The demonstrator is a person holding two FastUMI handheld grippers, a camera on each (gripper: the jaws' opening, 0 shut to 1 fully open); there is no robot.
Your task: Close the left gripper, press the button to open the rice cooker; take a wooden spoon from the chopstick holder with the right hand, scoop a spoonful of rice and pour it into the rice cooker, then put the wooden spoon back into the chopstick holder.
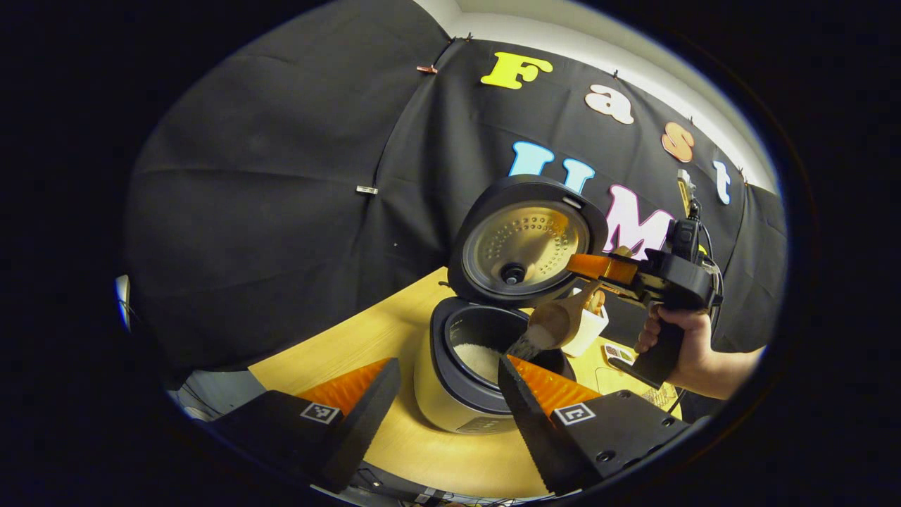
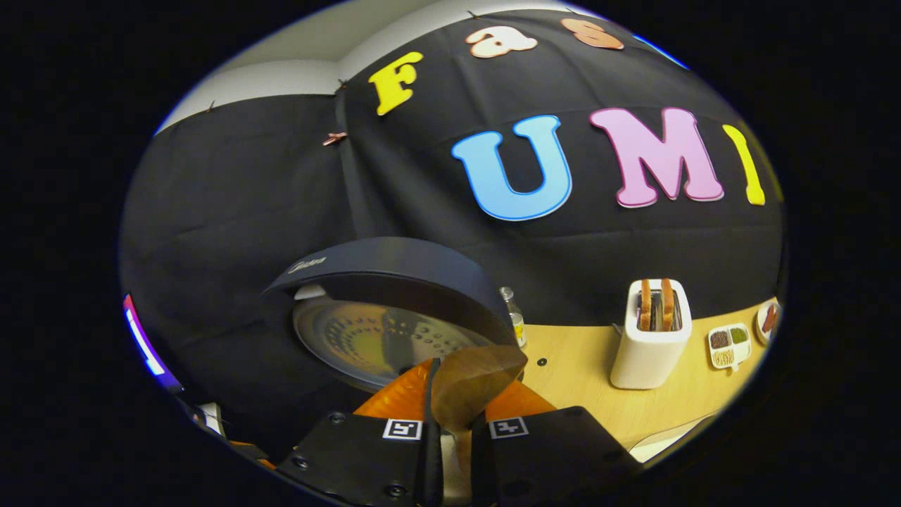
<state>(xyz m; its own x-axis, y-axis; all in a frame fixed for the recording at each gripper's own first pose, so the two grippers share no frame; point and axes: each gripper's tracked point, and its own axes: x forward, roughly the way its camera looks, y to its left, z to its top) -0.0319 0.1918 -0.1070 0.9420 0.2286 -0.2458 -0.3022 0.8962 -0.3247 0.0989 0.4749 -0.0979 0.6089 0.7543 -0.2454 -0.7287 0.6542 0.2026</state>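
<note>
- The table carries the rice cooker, its lid standing open; in the left gripper view white rice lies in the pot.
- The left gripper hangs before the cooker, fingers spread apart, holding nothing.
- That view also has a hand holding the right gripper, clamped on the wooden spoon, whose bowl tips over the pot with rice spilling.
- In the right gripper view the right gripper's fingers pinch the spoon handle.
- A toaster with toast, a small bottle and a divided dish stand there.
- Behind the spoon stands the white chopstick holder, partly hidden.
- The lid's small logo is too blurred to read.
</note>
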